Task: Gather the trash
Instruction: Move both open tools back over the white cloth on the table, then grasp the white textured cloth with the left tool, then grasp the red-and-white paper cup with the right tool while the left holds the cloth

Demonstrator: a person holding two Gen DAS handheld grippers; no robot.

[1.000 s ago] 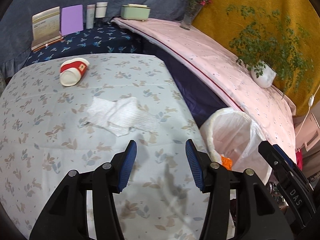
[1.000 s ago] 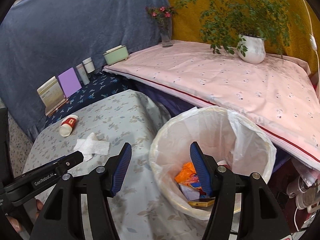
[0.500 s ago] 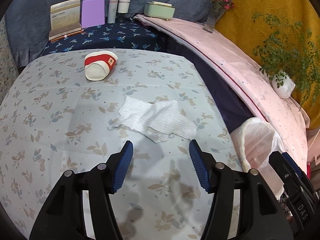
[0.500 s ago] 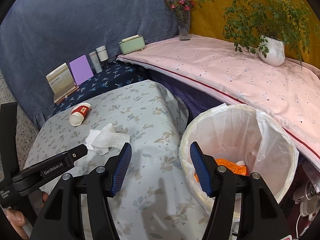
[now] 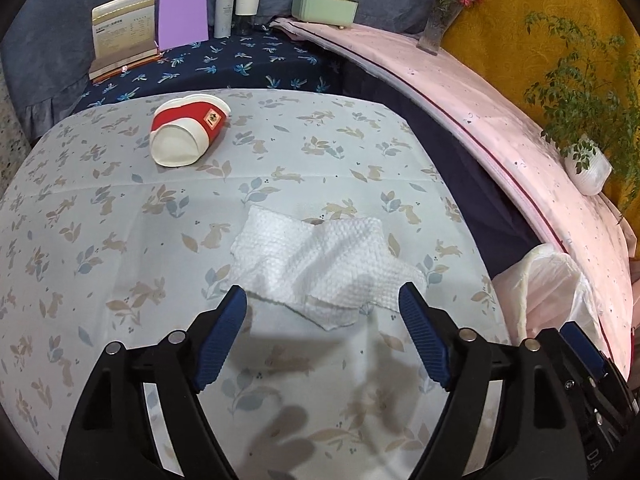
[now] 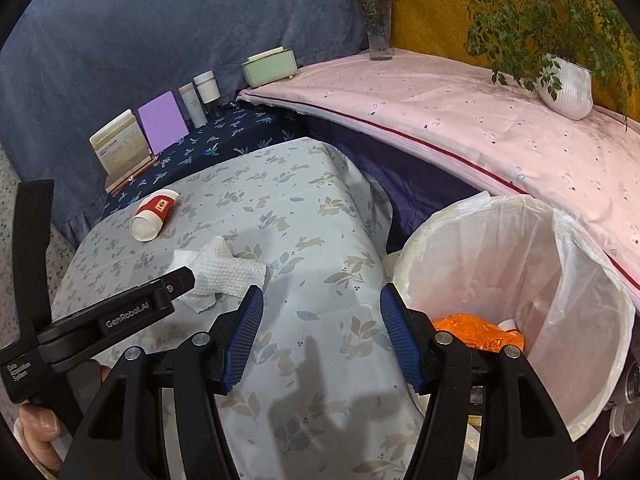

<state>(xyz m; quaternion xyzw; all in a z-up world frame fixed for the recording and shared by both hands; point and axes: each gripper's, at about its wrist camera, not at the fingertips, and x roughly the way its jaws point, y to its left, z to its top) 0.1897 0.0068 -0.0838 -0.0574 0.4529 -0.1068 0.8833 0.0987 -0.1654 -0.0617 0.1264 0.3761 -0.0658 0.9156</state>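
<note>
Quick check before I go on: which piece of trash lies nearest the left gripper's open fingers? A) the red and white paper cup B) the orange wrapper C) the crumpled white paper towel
C: the crumpled white paper towel lies just ahead of the left gripper, whose jaws are opening with nothing between them.

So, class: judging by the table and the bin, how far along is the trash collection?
Done: orange wrapper and other scraps already lie in the lined bin. In hand: nothing yet; the left gripper, jaws opening, nears the crumpled paper towel, not gripping. The right gripper is open and empty. Left: the towel and the red paper cup.
</note>
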